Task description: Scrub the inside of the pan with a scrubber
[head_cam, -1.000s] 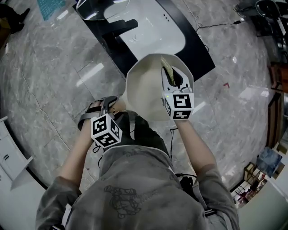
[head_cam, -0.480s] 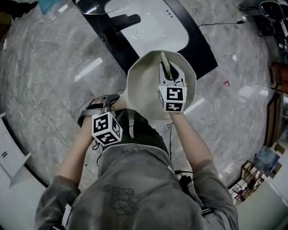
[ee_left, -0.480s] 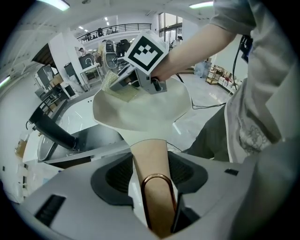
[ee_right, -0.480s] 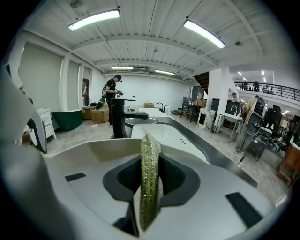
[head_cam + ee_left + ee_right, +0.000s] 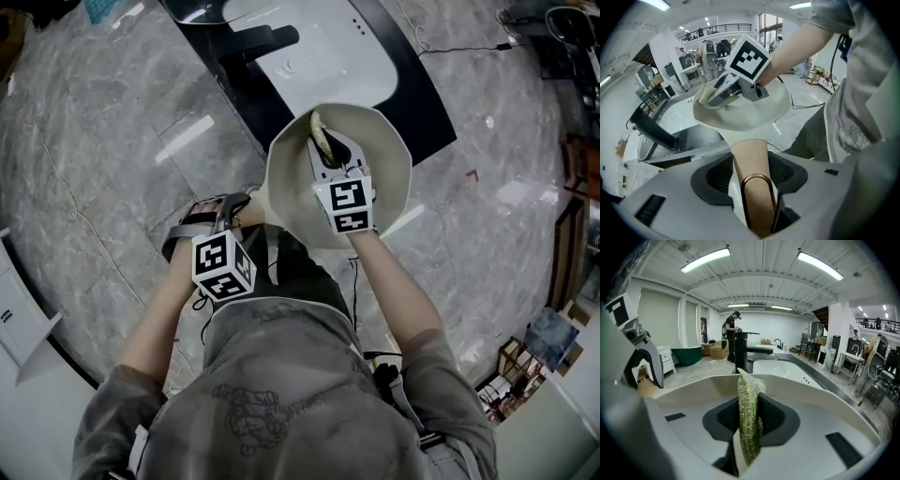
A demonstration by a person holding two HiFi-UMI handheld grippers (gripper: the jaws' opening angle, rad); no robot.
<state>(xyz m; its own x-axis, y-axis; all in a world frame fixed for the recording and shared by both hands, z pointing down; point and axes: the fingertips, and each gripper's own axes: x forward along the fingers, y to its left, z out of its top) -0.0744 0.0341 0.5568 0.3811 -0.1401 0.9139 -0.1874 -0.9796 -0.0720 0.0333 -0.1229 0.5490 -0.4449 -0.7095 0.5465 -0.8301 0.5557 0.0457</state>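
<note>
The cream pan is held out over the floor by its tan handle, which has a copper loop. My left gripper is shut on that handle; in the left gripper view both jaws press its sides, having closed a little on it. My right gripper reaches into the pan and is shut on a green glittery scrubber. In the right gripper view the scrubber stands upright between the jaws, with the pan's wall just beyond it.
A white sink basin with a black faucet sits in a black counter just beyond the pan. Grey marble floor lies all round. A white cabinet stands at the left edge.
My right gripper has carried the scrubber leftward across the inside of the pan. The left gripper and the pan have barely moved.
</note>
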